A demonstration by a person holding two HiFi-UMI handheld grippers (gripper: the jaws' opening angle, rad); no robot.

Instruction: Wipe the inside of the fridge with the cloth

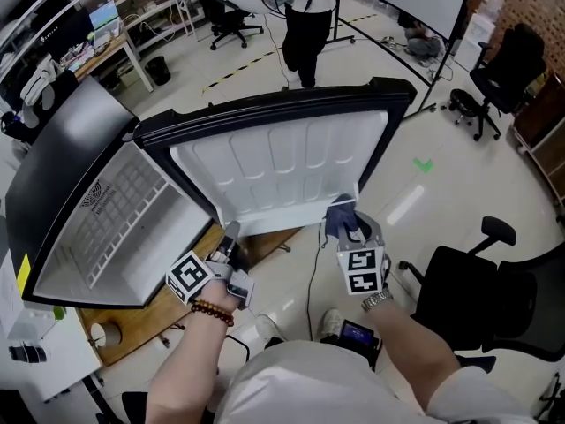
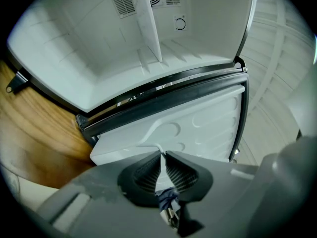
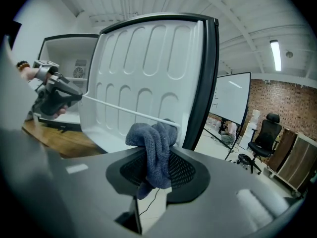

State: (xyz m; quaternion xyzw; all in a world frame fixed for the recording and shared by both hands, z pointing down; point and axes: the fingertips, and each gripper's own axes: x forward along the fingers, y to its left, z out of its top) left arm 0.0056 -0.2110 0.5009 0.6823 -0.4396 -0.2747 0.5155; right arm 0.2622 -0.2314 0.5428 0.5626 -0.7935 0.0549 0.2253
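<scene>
1. Grey-blue cloth point(image 3: 154, 143) is bunched between the jaws of the right gripper point(image 3: 156, 160), which are clamped on it; a loose end hangs below the pads
2. In the head view the cloth sits at lower centre, by the bottom right corner of the open door point(image 1: 282, 162) and just beside one end of the white rail point(image 3: 124, 111); whether it touches the liner I cannot tell
3. Left gripper point(image 2: 162, 155), at lower left of the head view, has its jaws nearly together, pinching the other end of the rail, which seems to steady the door
4. Fridge point(image 1: 62, 175) stands open at the left of the head view on a wooden table point(image 2: 34, 138); its white cavity and wire shelf point(image 1: 124, 206) are well apart from the cloth
5. Judged from this, wiping has reached the door liner at most; no streaks or damp patches show, so what has been covered is unclear
6. Left to do, as it looks: the cavity walls, floor and shelf, and likely the rest of the door
</scene>
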